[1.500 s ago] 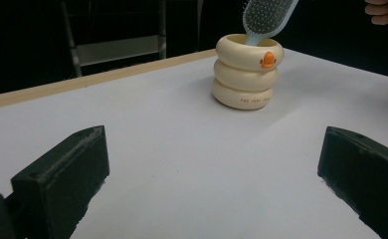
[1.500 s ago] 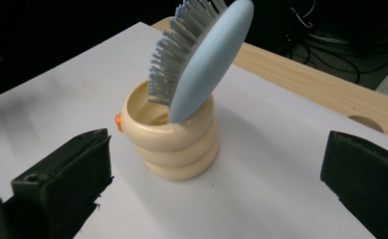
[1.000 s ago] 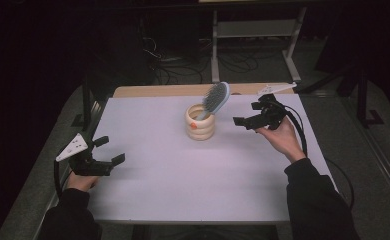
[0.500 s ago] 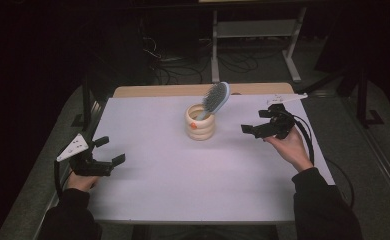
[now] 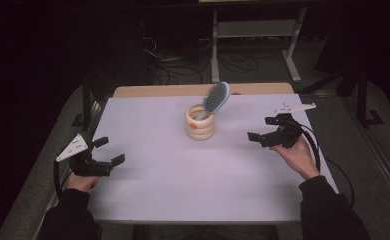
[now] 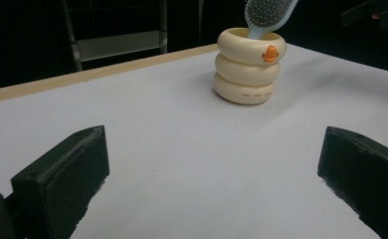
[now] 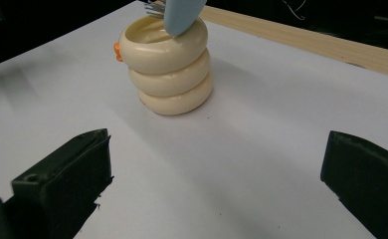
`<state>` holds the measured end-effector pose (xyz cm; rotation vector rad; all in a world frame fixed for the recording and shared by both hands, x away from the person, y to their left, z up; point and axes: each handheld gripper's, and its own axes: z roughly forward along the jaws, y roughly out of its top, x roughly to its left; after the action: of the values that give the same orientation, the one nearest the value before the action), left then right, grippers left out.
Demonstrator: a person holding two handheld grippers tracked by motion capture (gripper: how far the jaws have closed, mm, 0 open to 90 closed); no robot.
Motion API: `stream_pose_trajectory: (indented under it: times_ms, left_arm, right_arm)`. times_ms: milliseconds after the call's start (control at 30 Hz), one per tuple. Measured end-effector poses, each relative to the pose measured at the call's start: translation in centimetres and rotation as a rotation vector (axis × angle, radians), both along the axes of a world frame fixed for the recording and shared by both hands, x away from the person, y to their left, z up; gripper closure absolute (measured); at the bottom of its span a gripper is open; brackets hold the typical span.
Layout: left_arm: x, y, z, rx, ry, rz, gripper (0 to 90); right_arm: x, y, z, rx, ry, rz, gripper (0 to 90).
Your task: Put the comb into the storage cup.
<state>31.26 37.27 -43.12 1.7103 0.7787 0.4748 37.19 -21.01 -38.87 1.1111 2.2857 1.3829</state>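
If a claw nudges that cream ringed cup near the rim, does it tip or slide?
Probably tips: the cream three-ring holder stands tall on a narrow base. The pale blue hairbrush leans out over the rim, likely adding top weight. The smooth white tabletop might let a low push slide it.

Cream cup — pale-blue hairbrush
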Motion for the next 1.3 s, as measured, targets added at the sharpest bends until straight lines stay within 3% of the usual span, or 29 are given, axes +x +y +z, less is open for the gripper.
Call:
stream_pose_trajectory:
  times_ms: [600,967,1300]
  left_arm:
    - [0.0,0.3,-0.2,0.002,0.012,0.014,0.0]
    - [0.0,0.5,-0.3,0.000,0.017,0.014,0.0]
    - [0.0,0.5,-0.5,-0.004,0.026,0.016,0.0]
  right_arm:
    - [-2.9,-1.9,-2.0,0.000,-0.024,-0.028,0.0]
    - [-4.7,-3.0,-2.9,0.032,-0.037,-0.039,0.0]
    - [-6.2,-3.9,-4.0,0.003,-0.023,-0.055,0.0]
